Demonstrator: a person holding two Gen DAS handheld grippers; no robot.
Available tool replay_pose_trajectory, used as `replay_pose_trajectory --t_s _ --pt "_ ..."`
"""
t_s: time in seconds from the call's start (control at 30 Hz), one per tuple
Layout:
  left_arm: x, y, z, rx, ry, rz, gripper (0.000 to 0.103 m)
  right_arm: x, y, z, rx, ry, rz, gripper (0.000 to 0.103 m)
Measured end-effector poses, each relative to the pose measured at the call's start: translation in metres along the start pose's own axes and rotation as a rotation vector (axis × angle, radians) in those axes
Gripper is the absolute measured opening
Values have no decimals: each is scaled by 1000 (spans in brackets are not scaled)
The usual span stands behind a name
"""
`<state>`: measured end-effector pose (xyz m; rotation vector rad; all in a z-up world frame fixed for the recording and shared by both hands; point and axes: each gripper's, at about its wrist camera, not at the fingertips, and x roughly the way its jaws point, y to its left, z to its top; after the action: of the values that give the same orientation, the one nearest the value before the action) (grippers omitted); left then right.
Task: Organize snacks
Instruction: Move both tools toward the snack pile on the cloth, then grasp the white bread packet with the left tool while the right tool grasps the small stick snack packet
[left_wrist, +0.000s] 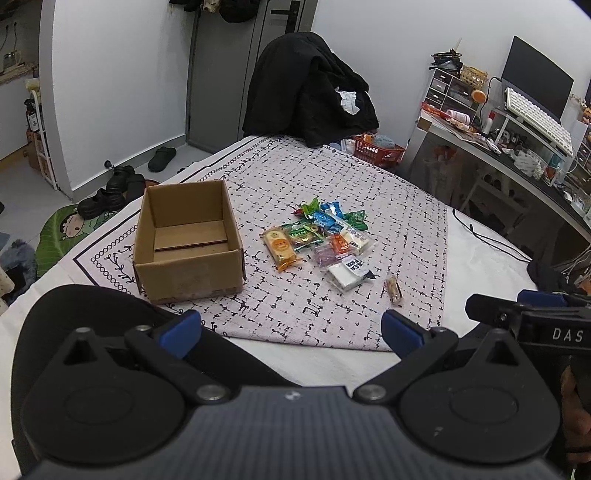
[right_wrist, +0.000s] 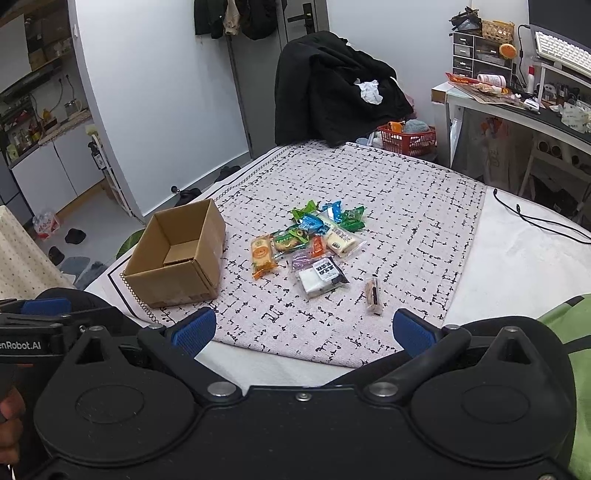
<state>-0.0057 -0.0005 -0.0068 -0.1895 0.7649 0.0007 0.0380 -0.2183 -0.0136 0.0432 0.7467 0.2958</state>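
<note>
Two grippers: both held low at the near edge of the table, side by side, each aimed forward over the patterned cloth
Left gripper: jaws spread wide, nothing between the blue fingertips; poised above the cloth's near border, in line with the gap between box and snacks
Right gripper: jaws likewise released and empty; level, facing the snack pile; its body also shows at the right edge of the left wrist view
Hands: only partly visible at the frame edges (grip on the handles cannot be judged)
Cardboard box: open-topped, upright on the cloth, left of the snacks; no snacks inside
Snack pile: wrapped packets clustered mid-cloth, touching or overlapping
Stray snack: small brown wrapped piece, lying apart, nearest the right gripper
</note>
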Motion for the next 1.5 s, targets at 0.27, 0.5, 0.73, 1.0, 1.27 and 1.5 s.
replay_pose_trajectory --t_s 0.27,0.5,0.73,1.0,1.27,1.5 --pt "1 -2 -1 -1 2 -4 103 3 -3 2 2 5 9 103" --pt "6 -2 2 -8 12 -13 103 9 -6 3 10 19 14 103" --pt "10 1 6 -35 -7 -33 103 15 -10 6 19 25 21 103" --pt "21 2 12 -56 -10 -39 103 27 -22 12 60 30 13 103" --pt "44 0 17 -94 9 -29 101 43 -35 21 104 38 17 103" --pt "71 -2 23 -137 36 -44 99 66 -51 27 175 79 13 94"
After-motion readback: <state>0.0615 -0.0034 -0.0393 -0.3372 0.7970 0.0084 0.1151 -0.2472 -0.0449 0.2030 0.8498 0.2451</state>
